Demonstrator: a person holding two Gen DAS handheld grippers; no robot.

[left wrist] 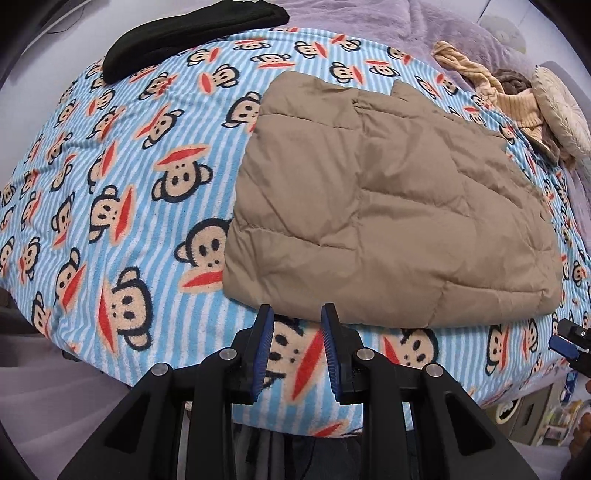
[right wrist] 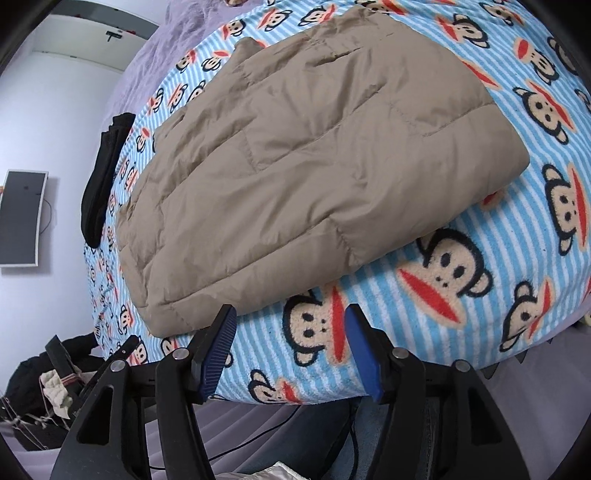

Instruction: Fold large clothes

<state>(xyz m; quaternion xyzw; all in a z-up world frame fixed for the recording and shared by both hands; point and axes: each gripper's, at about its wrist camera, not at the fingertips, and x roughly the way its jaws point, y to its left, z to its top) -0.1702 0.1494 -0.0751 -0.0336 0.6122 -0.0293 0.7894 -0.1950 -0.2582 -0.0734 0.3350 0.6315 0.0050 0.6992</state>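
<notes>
The tan quilted down jacket (left wrist: 391, 206) lies folded on the monkey-print blanket (left wrist: 110, 184); it looks light, puffy, slippery and springy. Both the left gripper (left wrist: 297, 345) and the right gripper (right wrist: 291, 347) hang parted and empty, so pinch deep at the near hem corners.

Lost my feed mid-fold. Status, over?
Both hand-held grippers, left and right, open, empty. Tan puffer jacket folded flat on monkey blanket. Nothing in the way.

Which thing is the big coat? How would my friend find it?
Look at the monkey blanket with blue stripes covering the bed. In its middle lies the folded tan puffy coat, plain and quilted. The black clothes nearby are dark, and the pile of beige clothes is crumpled.
</notes>
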